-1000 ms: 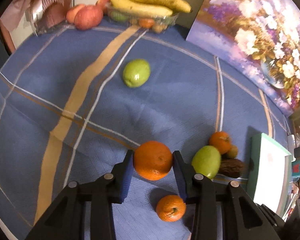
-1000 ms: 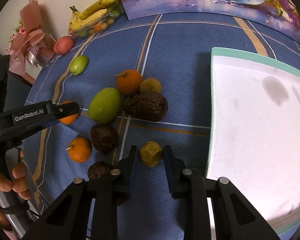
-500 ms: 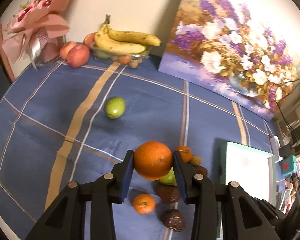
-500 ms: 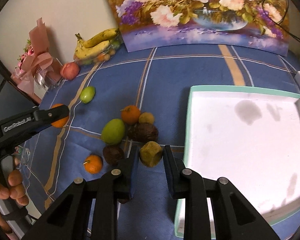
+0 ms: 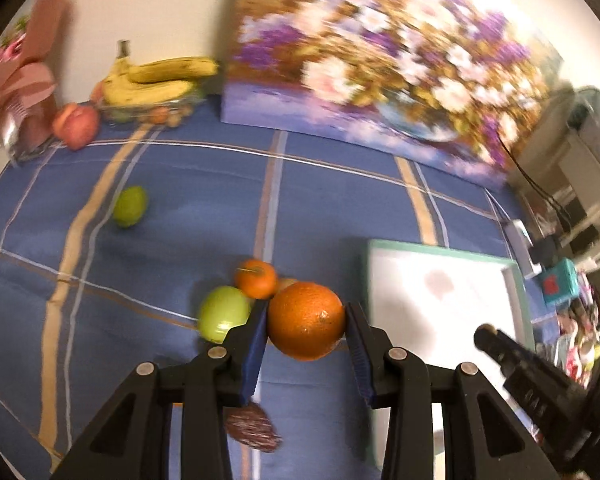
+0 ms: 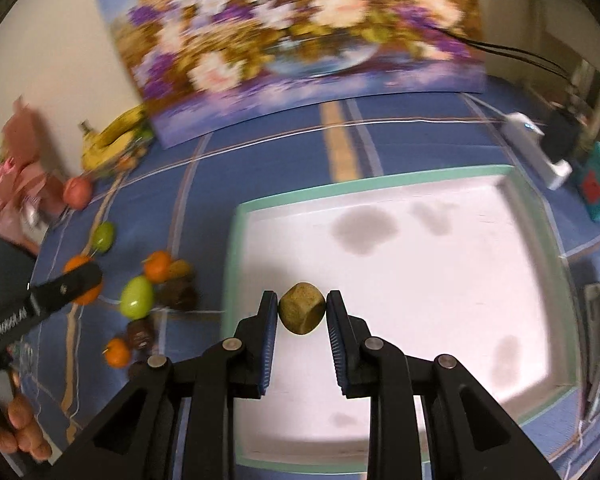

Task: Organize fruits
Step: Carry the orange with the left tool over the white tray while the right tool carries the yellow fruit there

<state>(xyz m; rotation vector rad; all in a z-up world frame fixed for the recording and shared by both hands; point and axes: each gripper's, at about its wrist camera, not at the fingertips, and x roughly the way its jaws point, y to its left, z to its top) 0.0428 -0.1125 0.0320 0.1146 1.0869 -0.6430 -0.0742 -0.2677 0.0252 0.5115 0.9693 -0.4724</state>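
My left gripper (image 5: pixel 306 328) is shut on a large orange (image 5: pixel 305 320), held in the air above the blue tablecloth. My right gripper (image 6: pixel 302 310) is shut on a small wrinkled yellow-brown fruit (image 6: pixel 302 308), hanging over the left part of the white tray (image 6: pixel 420 280) with its green rim. On the cloth left of the tray lie a green fruit (image 5: pixel 223 313), a tangerine (image 5: pixel 256 278), dark wrinkled fruits (image 6: pixel 178 294) and another tangerine (image 6: pixel 117 353). The left gripper (image 6: pixel 82 280) with its orange also shows in the right wrist view.
A lone green fruit (image 5: pixel 129 205) lies farther left on the cloth. Bananas (image 5: pixel 160 78) on a clear tub and a red apple (image 5: pixel 76 126) stand at the back left. A flower painting (image 5: pixel 380 72) leans on the wall. Cables and small devices (image 6: pixel 556 148) sit beyond the tray.
Both grippers have risen and swung right toward the tray with their fruit. The right one now hangs over the tray's white inside; the left one has left the lone green fruit behind.
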